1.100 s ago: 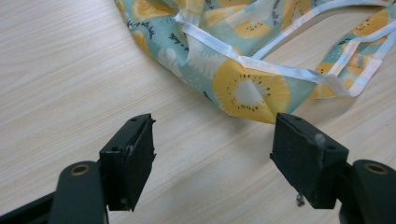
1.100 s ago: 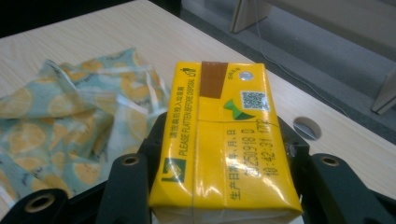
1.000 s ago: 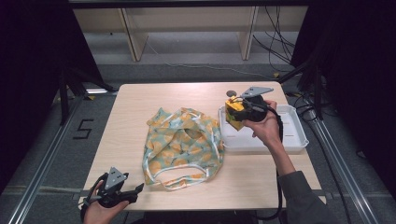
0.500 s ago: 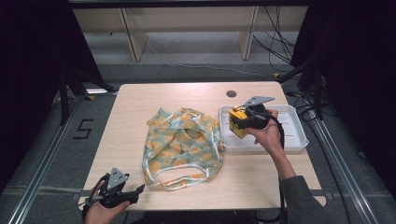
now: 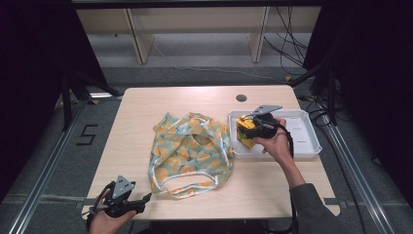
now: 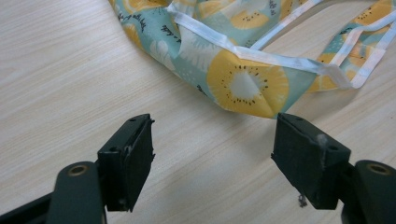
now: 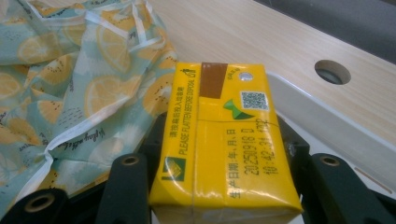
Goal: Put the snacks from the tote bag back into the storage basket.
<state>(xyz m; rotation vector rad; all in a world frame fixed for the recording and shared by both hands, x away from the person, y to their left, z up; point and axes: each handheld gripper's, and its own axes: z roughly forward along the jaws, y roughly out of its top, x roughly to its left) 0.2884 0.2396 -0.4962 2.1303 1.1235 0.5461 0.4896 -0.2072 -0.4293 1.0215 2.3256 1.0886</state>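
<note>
High view: the right gripper (image 5: 249, 128) clamps a yellow drink carton (image 5: 245, 131) over the left end of the white tray (image 5: 307, 141) at the table's (image 5: 146, 112) right edge. A fruit-print bag (image 5: 190, 153) lies mid-table just beside the tray.

Left gripper view: the left gripper (image 6: 212, 154), jaws wide and empty, sits near the front left corner, the bag's rim just ahead.

Right gripper view: the carton fills the jaws; a round hole (image 7: 332, 71) lies beyond the tray wall.

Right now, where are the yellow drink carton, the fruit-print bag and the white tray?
yellow drink carton (image 7: 224, 144), right gripper view, printed top face.
fruit-print bag (image 5: 187, 151), high view, middle of the cloth.
white tray (image 5: 304, 134), high view, bare floor.
</note>
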